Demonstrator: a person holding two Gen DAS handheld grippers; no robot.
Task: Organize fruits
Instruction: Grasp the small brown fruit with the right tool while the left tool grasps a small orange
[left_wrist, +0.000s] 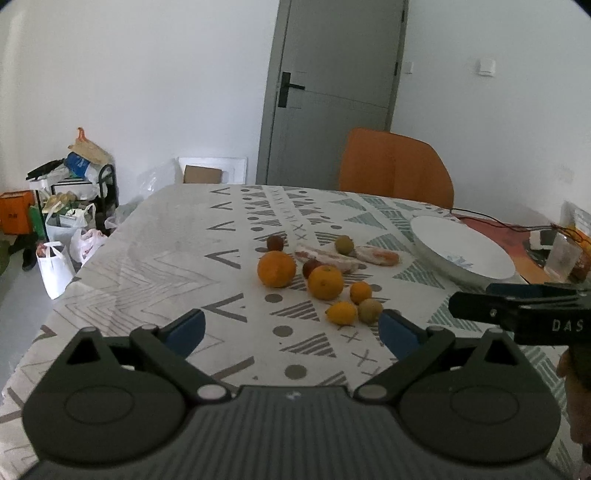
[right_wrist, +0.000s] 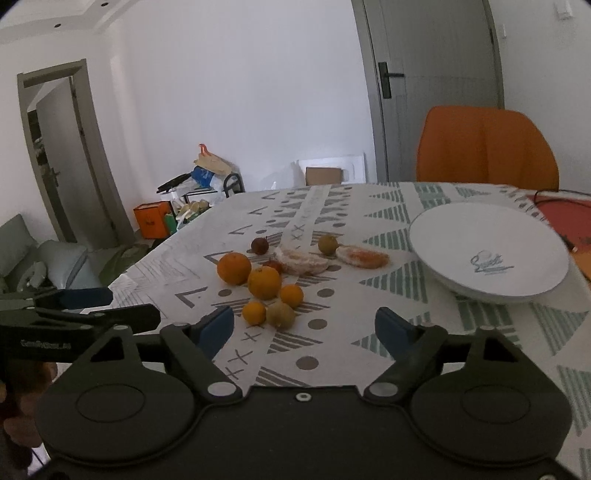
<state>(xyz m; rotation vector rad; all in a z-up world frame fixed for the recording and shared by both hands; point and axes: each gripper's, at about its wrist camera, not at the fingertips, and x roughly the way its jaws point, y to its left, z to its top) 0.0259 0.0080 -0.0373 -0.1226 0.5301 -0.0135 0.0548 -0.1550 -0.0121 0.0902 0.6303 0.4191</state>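
Observation:
Several fruits lie clustered on the patterned tablecloth (left_wrist: 177, 258): two large oranges (left_wrist: 276, 268) (right_wrist: 264, 282), smaller orange ones (right_wrist: 291, 295), a greenish-brown fruit (right_wrist: 280, 314), two dark red ones (right_wrist: 259, 245) and a green one (right_wrist: 328, 244), with pieces of peel (right_wrist: 362, 256) behind them. To the right stands a white plate (right_wrist: 487, 251). My left gripper (left_wrist: 291, 332) is open, short of the cluster, with nothing between its fingers. Likewise open and holding nothing, my right gripper (right_wrist: 304, 328) hovers just before the nearest fruits. Each gripper shows at the edge of the other's view.
An orange chair (right_wrist: 485, 147) stands behind the table's far edge, a grey door (left_wrist: 332, 88) beyond it. Bags and a cluttered rack (left_wrist: 70, 206) sit on the floor at the left. Cables and small items (left_wrist: 561, 243) lie right of the plate.

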